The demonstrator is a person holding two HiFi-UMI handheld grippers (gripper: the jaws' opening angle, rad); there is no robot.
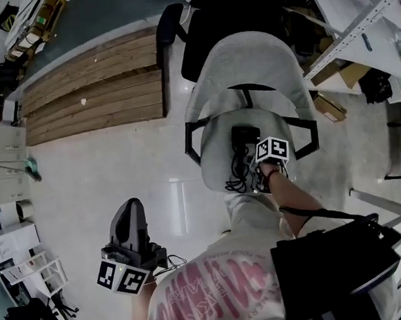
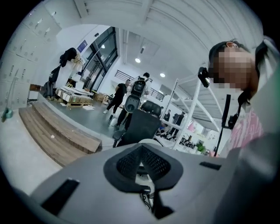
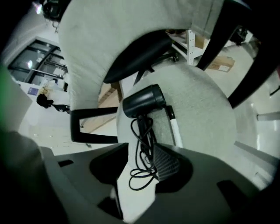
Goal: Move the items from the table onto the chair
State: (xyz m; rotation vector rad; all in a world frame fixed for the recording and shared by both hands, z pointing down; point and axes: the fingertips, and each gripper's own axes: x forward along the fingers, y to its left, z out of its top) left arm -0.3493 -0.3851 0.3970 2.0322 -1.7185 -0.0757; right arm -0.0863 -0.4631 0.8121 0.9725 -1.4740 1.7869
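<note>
Already lying on the seat of the grey chair [image 1: 249, 69], centre-right of the head view: black hair dryer [image 3: 143, 101], barrel toward the backrest, cord [image 3: 145, 142] trailing in loops toward the seat's front edge. Just beside the dryer's handle, on its right in the right gripper view: thin white stick [image 3: 176, 131] with a black end. Hovering over the seat's front, pointing steeply down: right gripper [image 1: 261, 180], jaws spread, cord loops showing in the gap, no pad pressing on them. Low at lower left of the head view, over the pale floor [image 1: 104, 170]: left gripper [image 1: 129, 206], jaws pressed together, pinching nothing.
</note>
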